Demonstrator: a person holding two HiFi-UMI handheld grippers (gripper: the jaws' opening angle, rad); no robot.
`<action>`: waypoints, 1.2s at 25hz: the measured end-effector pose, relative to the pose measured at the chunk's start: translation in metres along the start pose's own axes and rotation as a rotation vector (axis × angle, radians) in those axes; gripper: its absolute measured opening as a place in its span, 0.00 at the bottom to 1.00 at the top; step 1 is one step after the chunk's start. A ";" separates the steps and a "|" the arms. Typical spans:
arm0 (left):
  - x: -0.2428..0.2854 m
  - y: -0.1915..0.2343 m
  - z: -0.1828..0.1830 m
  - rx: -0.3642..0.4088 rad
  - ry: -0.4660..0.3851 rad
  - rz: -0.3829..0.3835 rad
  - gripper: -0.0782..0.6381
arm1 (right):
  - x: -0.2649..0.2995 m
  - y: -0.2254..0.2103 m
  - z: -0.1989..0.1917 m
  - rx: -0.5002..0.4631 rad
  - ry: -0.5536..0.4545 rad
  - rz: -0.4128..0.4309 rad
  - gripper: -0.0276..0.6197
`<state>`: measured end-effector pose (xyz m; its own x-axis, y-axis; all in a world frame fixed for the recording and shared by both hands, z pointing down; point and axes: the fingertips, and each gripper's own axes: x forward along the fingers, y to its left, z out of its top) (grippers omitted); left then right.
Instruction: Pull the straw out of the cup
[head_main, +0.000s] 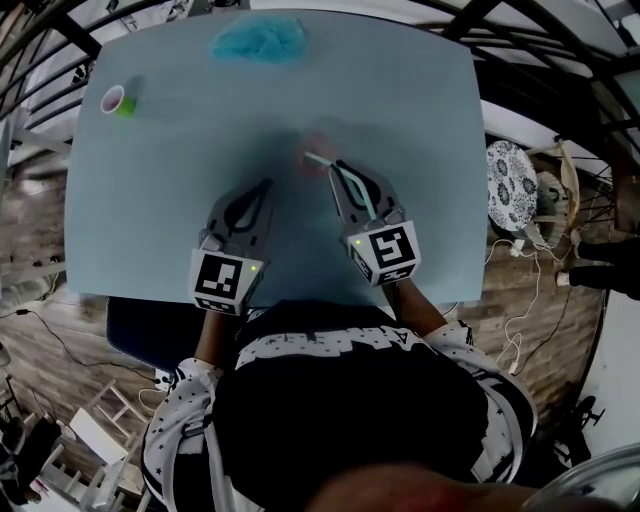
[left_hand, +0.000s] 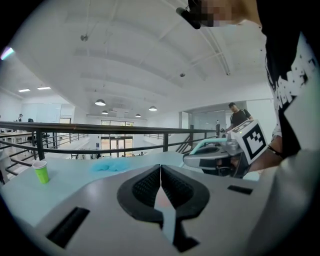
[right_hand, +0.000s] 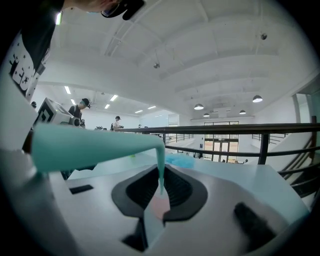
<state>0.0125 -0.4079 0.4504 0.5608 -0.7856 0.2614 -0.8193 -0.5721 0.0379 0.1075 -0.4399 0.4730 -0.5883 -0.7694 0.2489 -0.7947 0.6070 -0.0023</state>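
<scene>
The right tool (head_main: 337, 170) is clamped on a teal bent straw (right_hand: 100, 145), held over the table's (head_main: 430, 110) middle. The left tool (head_main: 266, 186), pressed shut on nothing, hangs over the table's near side. A green cup (head_main: 124, 101) stands at the table's far left corner.
</scene>
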 end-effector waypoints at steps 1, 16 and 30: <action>-0.002 -0.002 0.000 0.002 -0.001 0.001 0.13 | -0.003 0.001 0.001 -0.004 -0.005 -0.001 0.11; -0.044 -0.038 0.011 -0.001 -0.040 0.010 0.13 | -0.048 0.015 0.026 -0.029 -0.067 -0.022 0.12; -0.038 -0.057 0.028 0.032 -0.069 -0.028 0.13 | -0.076 0.011 0.053 -0.059 -0.112 -0.044 0.12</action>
<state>0.0407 -0.3518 0.4112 0.5913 -0.7829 0.1938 -0.7994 -0.6006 0.0127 0.1356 -0.3848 0.4031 -0.5683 -0.8111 0.1381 -0.8122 0.5799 0.0637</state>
